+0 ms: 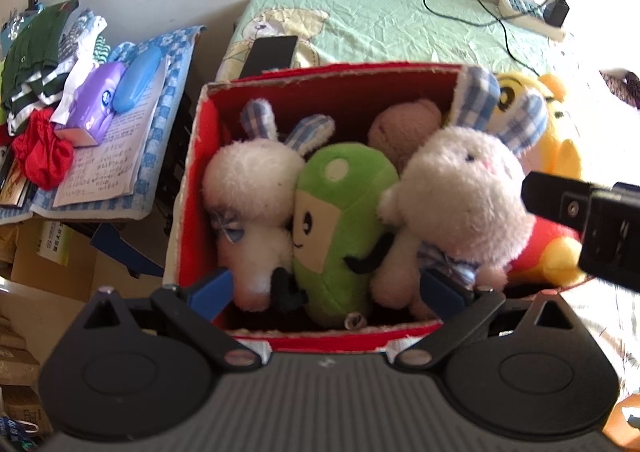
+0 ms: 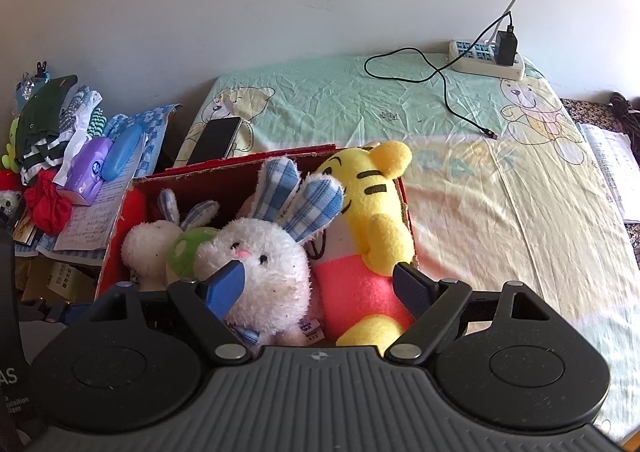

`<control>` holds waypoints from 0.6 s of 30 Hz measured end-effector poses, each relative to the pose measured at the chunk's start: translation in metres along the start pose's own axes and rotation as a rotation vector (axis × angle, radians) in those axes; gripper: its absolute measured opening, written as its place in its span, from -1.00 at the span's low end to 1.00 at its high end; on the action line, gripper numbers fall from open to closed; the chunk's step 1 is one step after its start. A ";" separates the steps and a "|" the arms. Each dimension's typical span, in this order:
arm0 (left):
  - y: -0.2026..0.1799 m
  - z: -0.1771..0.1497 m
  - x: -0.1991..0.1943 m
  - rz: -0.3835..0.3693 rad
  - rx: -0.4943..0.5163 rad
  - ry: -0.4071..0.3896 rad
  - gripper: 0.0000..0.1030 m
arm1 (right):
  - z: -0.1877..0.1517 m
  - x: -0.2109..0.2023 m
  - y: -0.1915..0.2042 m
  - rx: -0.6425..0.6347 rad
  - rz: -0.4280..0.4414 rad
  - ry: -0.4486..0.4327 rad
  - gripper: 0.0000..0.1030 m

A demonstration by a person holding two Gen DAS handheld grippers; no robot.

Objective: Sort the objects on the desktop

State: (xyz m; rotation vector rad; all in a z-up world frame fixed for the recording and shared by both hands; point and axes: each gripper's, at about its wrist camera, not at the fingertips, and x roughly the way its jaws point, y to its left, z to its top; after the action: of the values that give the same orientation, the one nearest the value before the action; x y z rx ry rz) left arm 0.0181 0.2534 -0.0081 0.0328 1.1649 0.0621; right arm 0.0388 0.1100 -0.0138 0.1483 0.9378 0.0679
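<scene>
Both my grippers gape wide, holding nothing — left gripper (image 1: 326, 286) sees the brown plush (image 1: 404, 124) at twelve o'clock; right gripper (image 2: 320, 284) can't.

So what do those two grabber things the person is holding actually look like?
Both match: a dark grey ribbed body, two round black discs at its sides, and black linkage arms with silver screws. The left gripper has two blue finger pads. On the right gripper one pad faces blue, the other looks black and ribbed.

Both wrist cameras look down, close, into the same red box (image 1: 192, 172) of toys.
</scene>
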 end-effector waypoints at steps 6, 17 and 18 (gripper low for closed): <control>-0.004 -0.001 -0.004 -0.009 0.015 0.038 0.95 | -0.003 0.001 -0.009 -0.006 0.018 0.066 0.62; -0.002 0.002 -0.006 -0.029 0.013 0.023 0.94 | -0.001 0.001 -0.015 -0.019 0.015 0.089 0.62; -0.003 0.003 -0.006 -0.022 0.015 0.019 0.94 | -0.001 0.002 -0.015 -0.015 0.022 0.093 0.62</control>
State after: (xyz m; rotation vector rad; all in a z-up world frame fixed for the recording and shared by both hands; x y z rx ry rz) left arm 0.0183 0.2505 -0.0016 0.0323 1.1846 0.0346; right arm 0.0394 0.0959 -0.0180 0.1423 1.0281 0.1023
